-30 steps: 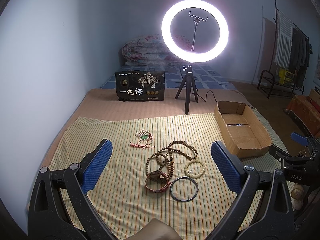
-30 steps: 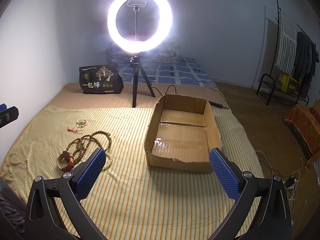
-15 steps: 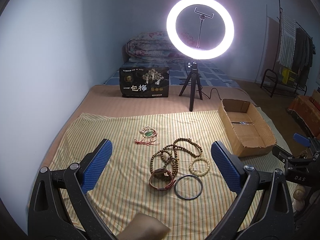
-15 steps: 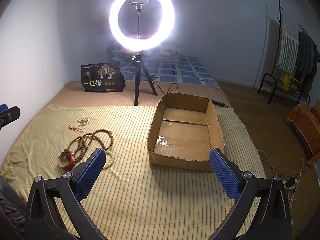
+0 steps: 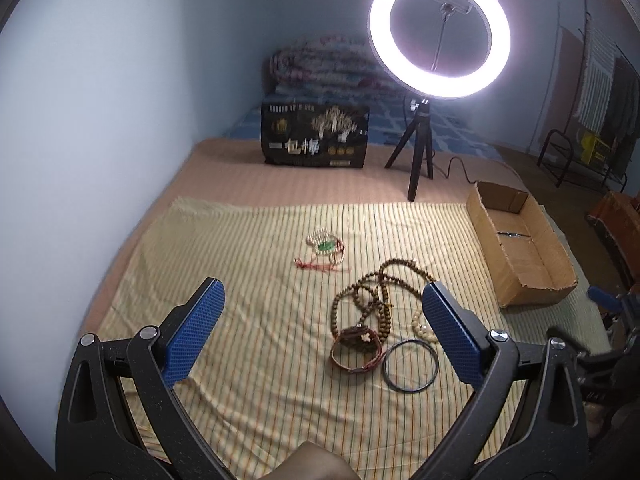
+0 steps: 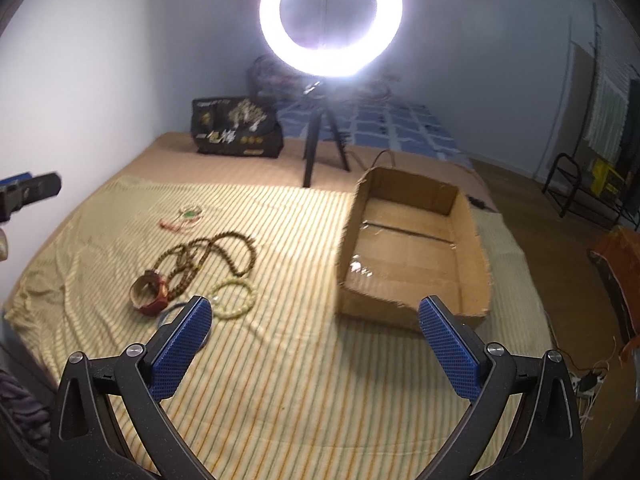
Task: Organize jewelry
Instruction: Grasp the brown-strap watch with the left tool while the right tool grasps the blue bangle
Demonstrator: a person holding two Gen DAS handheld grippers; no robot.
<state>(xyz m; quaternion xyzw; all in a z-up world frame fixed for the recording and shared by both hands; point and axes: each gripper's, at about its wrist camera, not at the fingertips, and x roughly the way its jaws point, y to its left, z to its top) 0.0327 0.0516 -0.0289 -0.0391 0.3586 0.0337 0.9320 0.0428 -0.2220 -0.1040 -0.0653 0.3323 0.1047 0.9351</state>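
Jewelry lies on a striped yellow cloth (image 5: 248,272): a long brown bead necklace (image 5: 372,300), a brown leather bracelet (image 5: 356,350), a dark thin bangle (image 5: 410,366), a pale bead bracelet (image 5: 418,322) and a white bead piece with a green stone and red cord (image 5: 326,250). My left gripper (image 5: 324,332) is open and empty, above the cloth just left of the pile. My right gripper (image 6: 316,344) is open and empty, between the pile (image 6: 200,264) and an open cardboard box (image 6: 412,252). The pale bracelet (image 6: 234,298) lies by its left finger.
A lit ring light on a black tripod (image 5: 438,32) stands behind the cloth, with a black printed bag (image 5: 314,136) to its left. The box (image 5: 520,248) sits on the cloth's right edge. A wall runs along the left. A clothes rack (image 6: 600,128) stands far right.
Both grippers have moved down and forward toward the cloth and turned left. The jewelry and box have not moved. Both grippers stay open.
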